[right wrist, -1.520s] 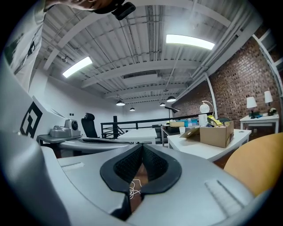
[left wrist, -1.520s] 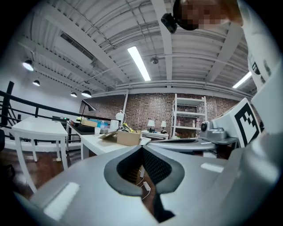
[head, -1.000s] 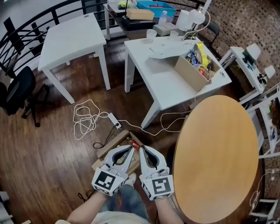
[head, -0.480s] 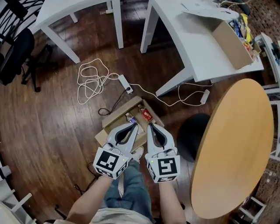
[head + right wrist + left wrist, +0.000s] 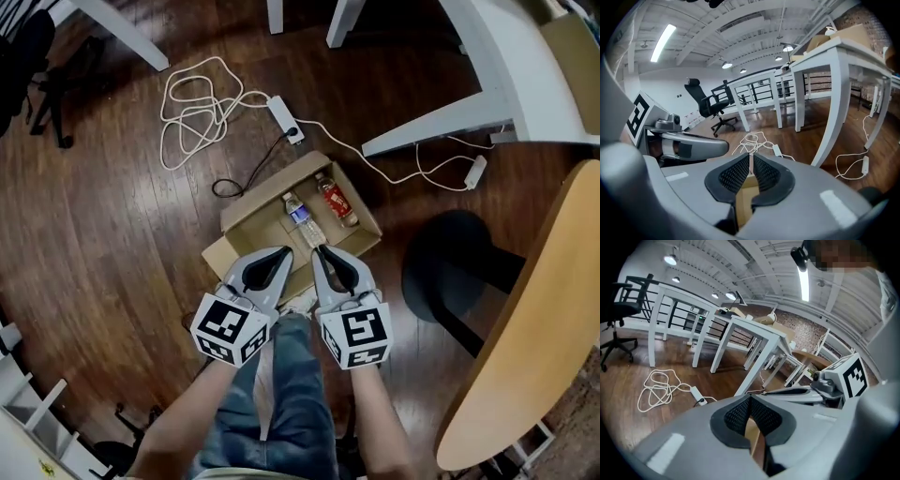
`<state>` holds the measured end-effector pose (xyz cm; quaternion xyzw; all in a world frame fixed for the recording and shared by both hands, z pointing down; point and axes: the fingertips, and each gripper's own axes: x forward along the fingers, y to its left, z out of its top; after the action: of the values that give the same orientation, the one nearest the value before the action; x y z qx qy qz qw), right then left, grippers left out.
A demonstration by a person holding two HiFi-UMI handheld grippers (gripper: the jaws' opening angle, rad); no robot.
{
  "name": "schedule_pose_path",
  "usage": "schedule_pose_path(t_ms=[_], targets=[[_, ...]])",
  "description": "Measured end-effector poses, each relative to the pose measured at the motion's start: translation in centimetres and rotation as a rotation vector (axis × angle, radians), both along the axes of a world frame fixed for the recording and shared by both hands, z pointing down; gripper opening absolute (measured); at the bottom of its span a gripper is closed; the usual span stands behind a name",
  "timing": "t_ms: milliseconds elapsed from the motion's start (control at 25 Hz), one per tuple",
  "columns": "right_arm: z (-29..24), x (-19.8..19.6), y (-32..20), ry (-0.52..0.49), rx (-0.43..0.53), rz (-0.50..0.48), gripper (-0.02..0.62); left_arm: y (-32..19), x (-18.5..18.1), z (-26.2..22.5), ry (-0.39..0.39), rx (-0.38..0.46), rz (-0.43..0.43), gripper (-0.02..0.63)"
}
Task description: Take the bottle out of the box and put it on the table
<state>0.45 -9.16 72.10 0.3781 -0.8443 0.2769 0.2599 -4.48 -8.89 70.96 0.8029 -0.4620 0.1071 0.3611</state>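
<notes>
An open cardboard box [image 5: 246, 214] stands on the wooden floor. Two bottles lie inside: a clear one with a blue label [image 5: 302, 221] and, to its right, one with a red label [image 5: 337, 200]. Both grippers hover side by side over the box's near edge. The left gripper [image 5: 286, 251] is shut and empty, its pads meeting [image 5: 750, 397]. The right gripper [image 5: 321, 249] points at the clear bottle's near end. Its jaws are opening: a thin slit shows between the pads [image 5: 750, 155], with nothing in it. Cardboard [image 5: 745, 187] shows below the pads.
The round wooden table [image 5: 534, 319] fills the right, with its dark base [image 5: 459, 267] beside the box. A white table leg [image 5: 441, 122], a power strip [image 5: 284, 117] and coiled white cable [image 5: 202, 112] lie beyond the box. My knees [image 5: 281, 394] are under the grippers.
Both grippers have dropped towards the floor and now hang just above the box. The head view has tilted down, and the two bottles inside are now plain to see.
</notes>
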Motion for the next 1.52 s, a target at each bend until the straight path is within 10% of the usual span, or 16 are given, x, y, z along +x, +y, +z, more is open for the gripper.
schedule_pose_path(t_ms=[720,1520], targets=[[23.1,-3.6,5.4,0.131,-0.226,-0.212,0.144,5.8,-1.8,19.7,0.048,-0.184,-0.02,-0.005],[42.5,-1.9,3.9,0.337,-0.299,-0.209,0.288,5.1,-0.2,32.5,0.089,-0.236,0.026,-0.006]])
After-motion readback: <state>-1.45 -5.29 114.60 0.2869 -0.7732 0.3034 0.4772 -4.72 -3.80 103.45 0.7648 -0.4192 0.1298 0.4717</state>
